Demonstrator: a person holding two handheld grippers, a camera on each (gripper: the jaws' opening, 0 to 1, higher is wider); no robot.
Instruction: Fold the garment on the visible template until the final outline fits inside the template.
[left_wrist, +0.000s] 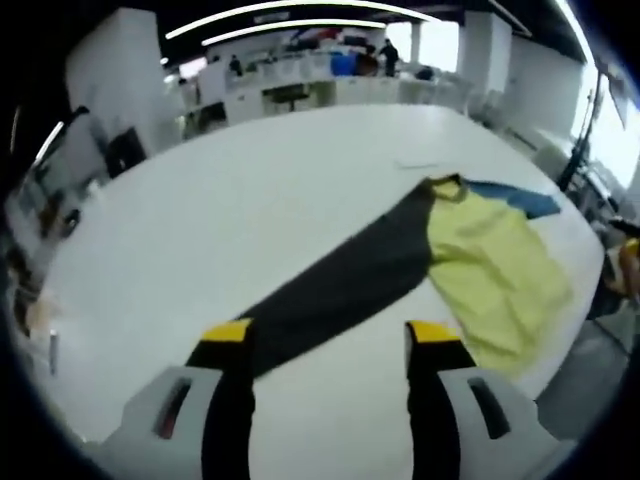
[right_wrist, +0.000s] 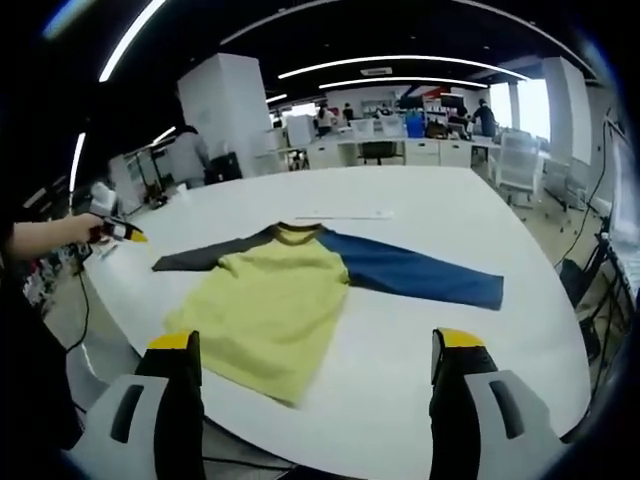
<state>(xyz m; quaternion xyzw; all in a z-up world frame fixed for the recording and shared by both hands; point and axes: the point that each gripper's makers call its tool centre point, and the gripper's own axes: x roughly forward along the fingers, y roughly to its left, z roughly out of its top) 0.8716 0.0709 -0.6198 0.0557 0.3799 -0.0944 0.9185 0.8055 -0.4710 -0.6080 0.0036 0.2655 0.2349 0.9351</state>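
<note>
Office space lies beyond, with desks, chairs and strip lights overhead; several people stand far off among the desks. My work is on a large white surface (right_wrist: 430, 225).

On it lies the shirt (right_wrist: 275, 300), spread flat, with a yellow body, one dark sleeve (right_wrist: 205, 257) and one blue sleeve (right_wrist: 420, 272). In the right gripper view the body lies near me, its hem close to the near edge of the surface, the collar on the far side. The dark sleeve runs left, the blue sleeve runs right, both fully extended. In the left gripper view the shirt (left_wrist: 490, 270) is seen from the side: the dark sleeve (left_wrist: 340, 290) stretches toward me and its cuff end sits just beside my left jaw; whether they touch I cannot tell.

My left hand-held gripper (left_wrist: 332, 335) has its jaws wide apart, nothing between them. My right hand-held gripper (right_wrist: 318, 345) is likewise wide, holding nothing, positioned at the near edge of the surface. In the right gripper view my left hand-held gripper (right_wrist: 112, 228) appears at the far left, held in my hand (right_wrist: 70, 230), near the dark cuff.

A pale strip (right_wrist: 340, 214) lies on the surface beyond the collar.
</note>
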